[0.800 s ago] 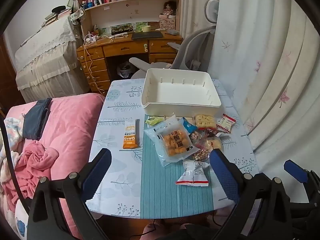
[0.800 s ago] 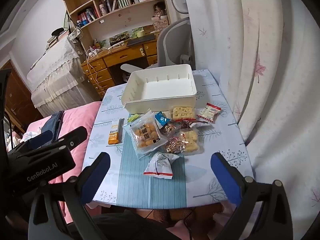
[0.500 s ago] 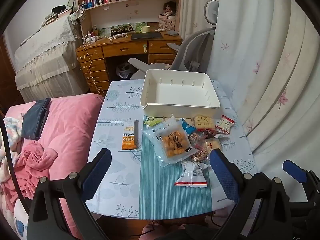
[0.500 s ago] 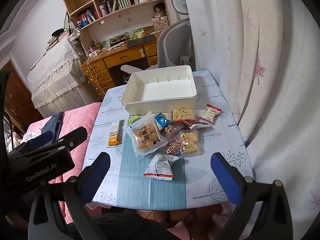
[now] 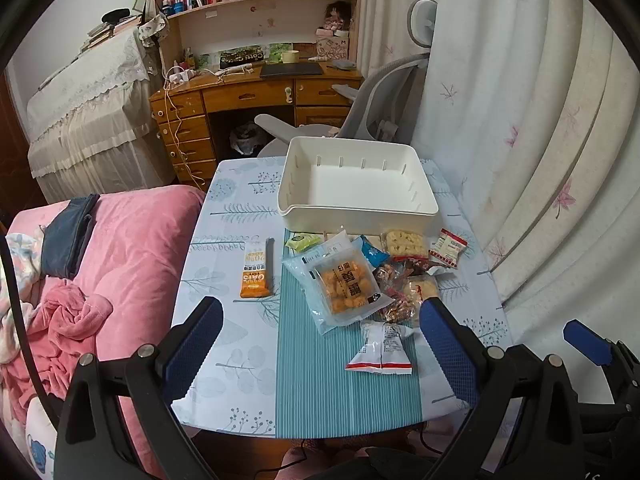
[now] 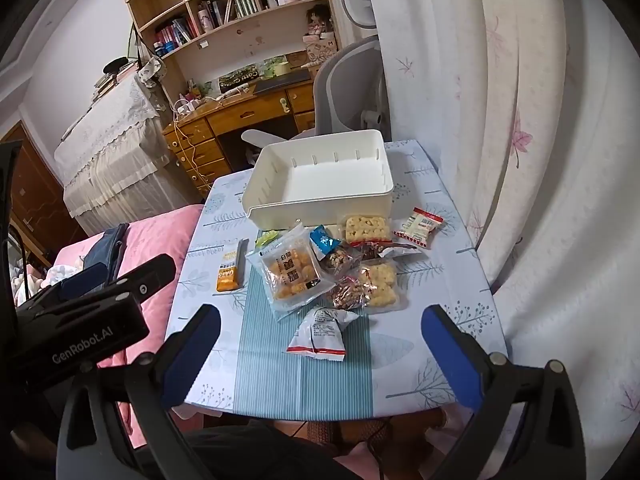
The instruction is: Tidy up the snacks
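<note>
An empty white bin (image 5: 356, 184) stands at the far side of the small table; it also shows in the right wrist view (image 6: 320, 176). Several snack packets lie in front of it: a clear bag of orange puffs (image 5: 342, 280), an orange oat bar (image 5: 254, 276), a white packet with a red edge (image 5: 380, 350), a red-and-white packet (image 5: 448, 246). My left gripper (image 5: 320, 344) is open and empty above the near table edge. My right gripper (image 6: 320, 348) is open and empty, likewise held back from the snacks.
A teal striped runner (image 5: 320, 380) covers the table's middle. A pink bed (image 5: 120, 248) lies to the left, a curtain (image 5: 540, 140) to the right. A grey chair (image 5: 380, 104) and wooden desk (image 5: 248, 96) stand behind the table.
Both grippers have drifted slightly back and up from the table; the scene looks a little farther away. Nothing on the table moved.
</note>
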A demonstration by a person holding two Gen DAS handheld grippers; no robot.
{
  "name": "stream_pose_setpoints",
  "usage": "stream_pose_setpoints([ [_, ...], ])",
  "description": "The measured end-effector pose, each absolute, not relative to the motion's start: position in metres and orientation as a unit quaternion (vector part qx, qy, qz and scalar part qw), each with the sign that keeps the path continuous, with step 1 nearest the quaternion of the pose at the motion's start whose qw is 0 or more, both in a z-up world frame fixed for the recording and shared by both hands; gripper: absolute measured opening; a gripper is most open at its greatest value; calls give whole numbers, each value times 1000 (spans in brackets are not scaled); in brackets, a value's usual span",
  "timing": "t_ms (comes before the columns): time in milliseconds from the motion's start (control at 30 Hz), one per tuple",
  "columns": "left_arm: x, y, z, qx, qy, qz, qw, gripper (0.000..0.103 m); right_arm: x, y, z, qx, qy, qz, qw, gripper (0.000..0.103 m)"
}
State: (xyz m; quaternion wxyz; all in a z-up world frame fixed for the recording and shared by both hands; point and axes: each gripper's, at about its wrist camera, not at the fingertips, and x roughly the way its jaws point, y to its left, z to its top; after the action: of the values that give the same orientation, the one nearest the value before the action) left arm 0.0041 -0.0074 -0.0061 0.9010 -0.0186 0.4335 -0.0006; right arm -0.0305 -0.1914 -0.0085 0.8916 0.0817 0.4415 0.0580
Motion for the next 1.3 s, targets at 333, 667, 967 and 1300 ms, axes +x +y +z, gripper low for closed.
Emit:
stream_pose_setpoints([
  [333,6,-6,-6,-19,435,-2,900,98,-34,-189,-10,87,444,58,890,101],
  [667,5,-10,-9,-17,435,-2,900,98,-42,-185,-9,92,444,59,889,101],
  [967,-7,-5,-21,7,436,-10,900,98,-56,-173,-13,118,448,63,884,100],
  [1300,-2,51,-35,-17,462,-20,887,98,-53,-158,-34,164,477,36,863,98],
])
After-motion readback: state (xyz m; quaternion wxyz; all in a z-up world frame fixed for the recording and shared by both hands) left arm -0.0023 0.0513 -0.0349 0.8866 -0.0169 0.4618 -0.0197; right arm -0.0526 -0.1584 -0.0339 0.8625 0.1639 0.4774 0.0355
